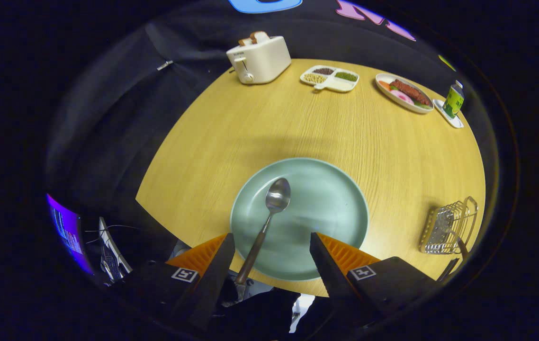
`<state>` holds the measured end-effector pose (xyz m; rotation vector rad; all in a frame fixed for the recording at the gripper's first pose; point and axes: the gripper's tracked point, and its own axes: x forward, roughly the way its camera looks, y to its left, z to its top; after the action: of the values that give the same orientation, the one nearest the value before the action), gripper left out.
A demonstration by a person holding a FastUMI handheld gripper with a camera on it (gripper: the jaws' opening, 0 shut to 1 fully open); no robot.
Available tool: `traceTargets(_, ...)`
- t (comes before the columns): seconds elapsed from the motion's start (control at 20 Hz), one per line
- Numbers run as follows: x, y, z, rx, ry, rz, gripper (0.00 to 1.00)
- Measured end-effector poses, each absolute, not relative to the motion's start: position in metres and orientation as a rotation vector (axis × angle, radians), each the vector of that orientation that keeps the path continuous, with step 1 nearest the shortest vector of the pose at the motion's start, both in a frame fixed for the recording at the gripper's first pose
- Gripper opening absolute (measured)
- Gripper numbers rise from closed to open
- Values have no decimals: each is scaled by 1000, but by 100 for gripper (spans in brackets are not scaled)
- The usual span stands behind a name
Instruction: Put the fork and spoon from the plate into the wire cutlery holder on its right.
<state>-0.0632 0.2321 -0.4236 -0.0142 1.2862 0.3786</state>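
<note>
Gripper (pixel 272 241): fingers spread wide apart, gripping nothing, poised above the near edge of the plate.
Spoon (pixel 269 215): lies on the plate between the two fingers, closer to the left one; bowl points away toward the plate's middle, handle runs back over the near rim.
Plate (pixel 331 203): pale green, round, sits on the wooden table (pixel 345 132) just ahead of the fingers.
Wire cutlery holder (pixel 449 227): stands on the table to the right of the plate, well apart from it; a dark handle sticks out of it, what it belongs to I cannot tell.
Far side: toaster (pixel 259 59) with bread in its slots, a divided tray (pixel 330 78), a plate of food (pixel 404 92), a green carton (pixel 453 99) on a small dish.
</note>
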Motion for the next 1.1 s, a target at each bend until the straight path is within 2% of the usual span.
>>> traceTargets(0.35, -70, 254, -468, -20, 1392, 324, 100)
traceTargets(0.5, -65, 262, -467, 6, 1399, 308, 99)
traceTargets(0.6, -60, 262, -464, 44, 1399, 279, 93)
traceTargets(1.1, -68, 251, -474, 170, 1460, 150, 93)
